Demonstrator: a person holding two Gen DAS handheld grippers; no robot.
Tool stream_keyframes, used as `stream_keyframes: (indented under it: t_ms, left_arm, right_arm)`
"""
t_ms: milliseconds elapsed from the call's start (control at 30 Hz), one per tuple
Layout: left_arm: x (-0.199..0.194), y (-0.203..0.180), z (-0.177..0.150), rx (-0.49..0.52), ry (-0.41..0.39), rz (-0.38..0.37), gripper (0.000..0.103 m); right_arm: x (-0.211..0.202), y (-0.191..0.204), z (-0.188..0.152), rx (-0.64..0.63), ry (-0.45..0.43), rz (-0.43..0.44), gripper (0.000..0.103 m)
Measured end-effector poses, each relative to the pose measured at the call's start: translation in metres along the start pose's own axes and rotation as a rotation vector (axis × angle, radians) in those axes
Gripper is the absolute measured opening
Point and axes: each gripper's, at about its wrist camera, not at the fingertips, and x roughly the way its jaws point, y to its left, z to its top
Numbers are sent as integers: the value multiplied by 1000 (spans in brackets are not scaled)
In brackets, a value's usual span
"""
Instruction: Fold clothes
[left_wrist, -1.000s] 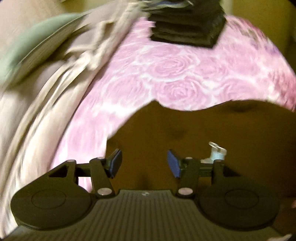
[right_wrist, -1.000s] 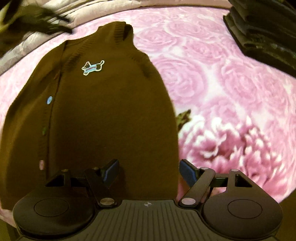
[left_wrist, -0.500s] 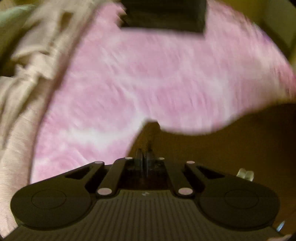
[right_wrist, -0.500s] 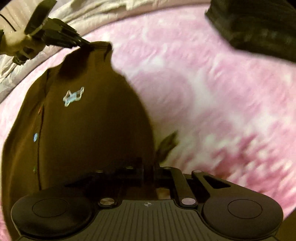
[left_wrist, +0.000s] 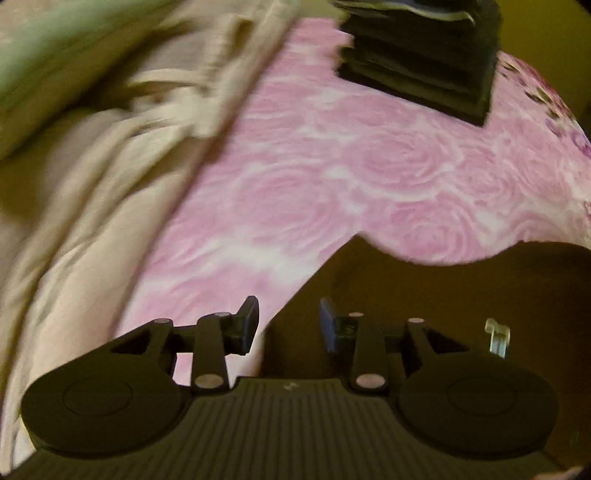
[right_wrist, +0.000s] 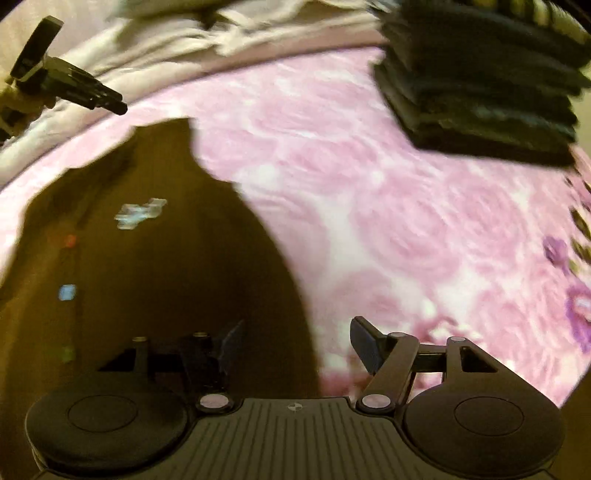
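A dark brown knit cardigan (right_wrist: 155, 280) with a small blue dog patch (right_wrist: 138, 212) and coloured buttons lies flat on the pink rose bedspread (right_wrist: 388, 229). My right gripper (right_wrist: 295, 343) is open, empty, over the cardigan's right edge near its lower part. My left gripper (left_wrist: 288, 325) is open, empty, over the cardigan's (left_wrist: 443, 295) upper corner; it also shows in the right wrist view (right_wrist: 74, 86), just above the collar. The dog patch (left_wrist: 498, 334) peeks beside the left gripper's right finger.
A stack of dark folded clothes (left_wrist: 421, 62) sits at the far side of the bed, also seen in the right wrist view (right_wrist: 480, 96). A rumpled beige blanket (left_wrist: 92, 184) and a green pillow (left_wrist: 33, 59) lie along the left.
Half a second ago both grippers were shut on the cardigan's edge. Both have now opened and let go, and the cardigan lies flat.
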Motion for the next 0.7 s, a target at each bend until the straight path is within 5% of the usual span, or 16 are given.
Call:
stream_keyframes:
  t_ms: [167,367,467,567,700]
  left_arm:
    - [-82,29,-91,-158,38,106,31]
    - [-132,-21,-216,-341,93,31,31]
    - [-132,-66,-264,-357,134,-26,32]
    - [-122,-103,-298,-261,204,-41,32]
    - [-150,-114,-311,-198,150,-14,31]
  right_arm:
    - [-13,68,-9,-70,5,205,66]
    - [-19,155,-51,-136,60,367,66]
    - [-7,181,-85,-139,133,366,66]
    - [-3,195,-109,-151,193,269,66]
    - [-37,223,-128,-205,167,186,66]
